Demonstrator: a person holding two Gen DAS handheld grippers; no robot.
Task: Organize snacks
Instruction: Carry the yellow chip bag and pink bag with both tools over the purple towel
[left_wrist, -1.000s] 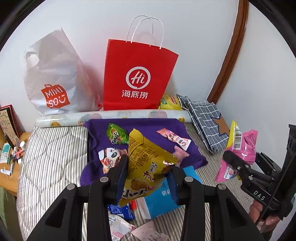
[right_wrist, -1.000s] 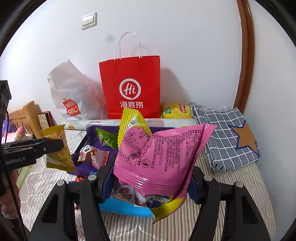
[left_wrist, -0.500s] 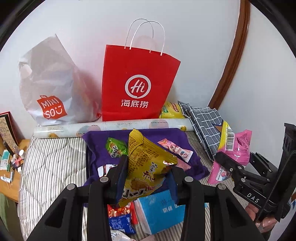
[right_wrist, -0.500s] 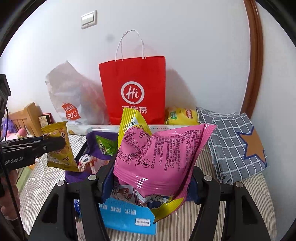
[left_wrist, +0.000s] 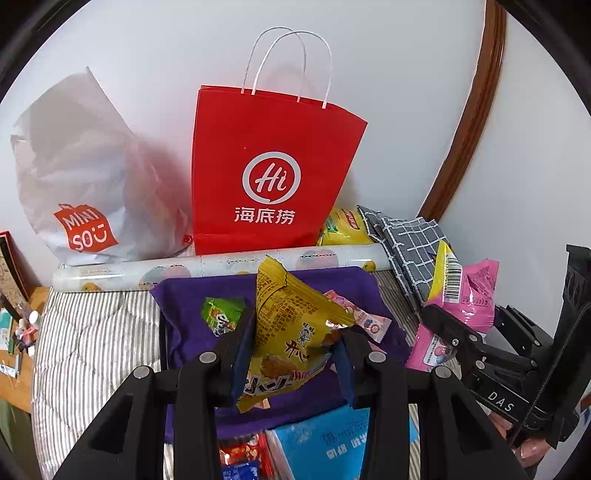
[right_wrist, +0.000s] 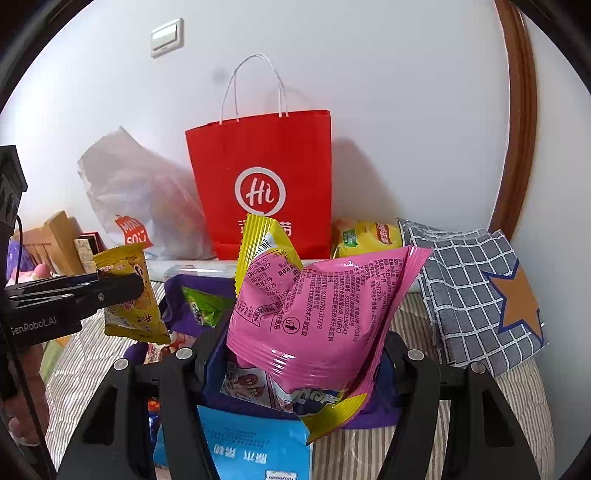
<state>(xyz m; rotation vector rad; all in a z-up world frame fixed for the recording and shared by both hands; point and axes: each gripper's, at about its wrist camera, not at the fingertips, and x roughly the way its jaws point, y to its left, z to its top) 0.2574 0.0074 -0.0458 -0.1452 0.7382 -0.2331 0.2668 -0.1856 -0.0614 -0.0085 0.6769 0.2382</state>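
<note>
Clamped in my left hand-held gripper (left_wrist: 291, 363) is a yellow snack packet (left_wrist: 291, 325); my right hand-held gripper (right_wrist: 295, 363) pinches a pink snack bag (right_wrist: 317, 314). Below both lies a blue packet (right_wrist: 251, 446), beyond them a purple cloth (left_wrist: 192, 332), farthest the red paper bag (left_wrist: 269, 173).

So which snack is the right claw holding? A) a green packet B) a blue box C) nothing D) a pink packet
D: in the right wrist view the right claw is shut on the pink packet, its fingers pressing both sides, while the left claw holds the yellow packet.
</note>
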